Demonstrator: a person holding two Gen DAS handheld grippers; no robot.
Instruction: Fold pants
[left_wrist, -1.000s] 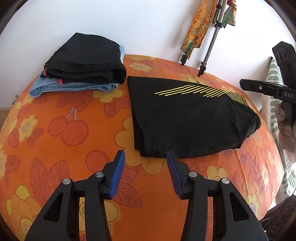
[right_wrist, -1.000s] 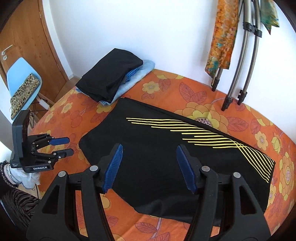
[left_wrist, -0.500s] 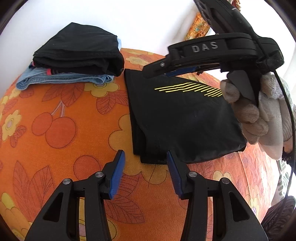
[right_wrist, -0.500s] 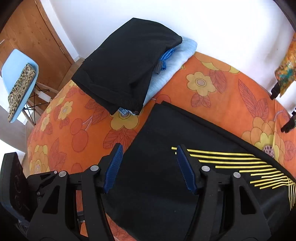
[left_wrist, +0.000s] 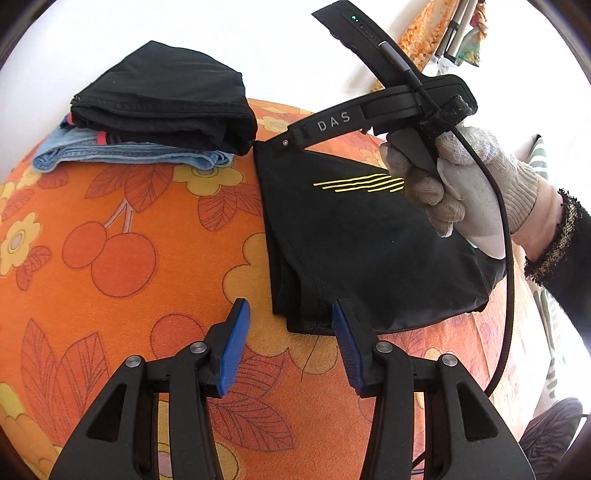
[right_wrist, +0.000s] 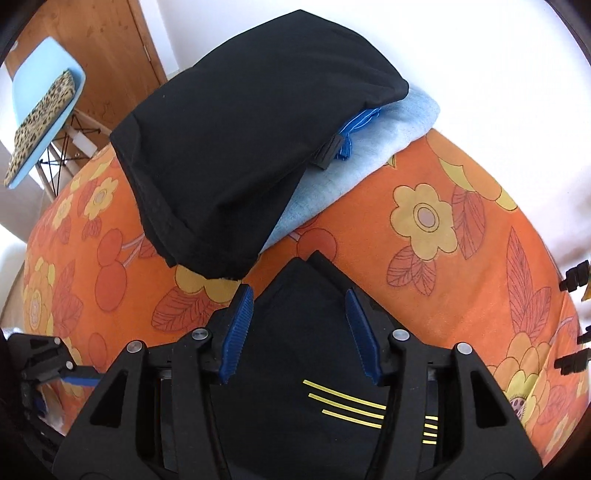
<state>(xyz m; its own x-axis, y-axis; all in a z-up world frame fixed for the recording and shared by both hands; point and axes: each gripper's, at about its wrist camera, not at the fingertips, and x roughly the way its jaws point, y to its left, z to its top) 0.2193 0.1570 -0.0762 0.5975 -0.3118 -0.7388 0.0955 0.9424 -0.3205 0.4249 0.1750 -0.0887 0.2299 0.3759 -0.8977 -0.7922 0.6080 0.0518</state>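
Black pants (left_wrist: 362, 251) lie part-folded on the orange floral cover (left_wrist: 110, 240), beside a folded stack (left_wrist: 155, 110). Far corner is straddled by right gripper (right_wrist: 299, 325), jaws just narrowing, not yet clamped; all layers should be caught. Left gripper (left_wrist: 290, 339) unclenched at near corner.

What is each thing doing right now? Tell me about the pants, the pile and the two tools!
Black pants with yellow stripes: folded flat on the orange flowered cover.
Pile of clothes: folded, black on top of light blue, lying beside the pants.
Left tool: open, at the pants' near corner, gripping nothing.
Right tool: open, just been closing, far corner between its fingers, not pinched.
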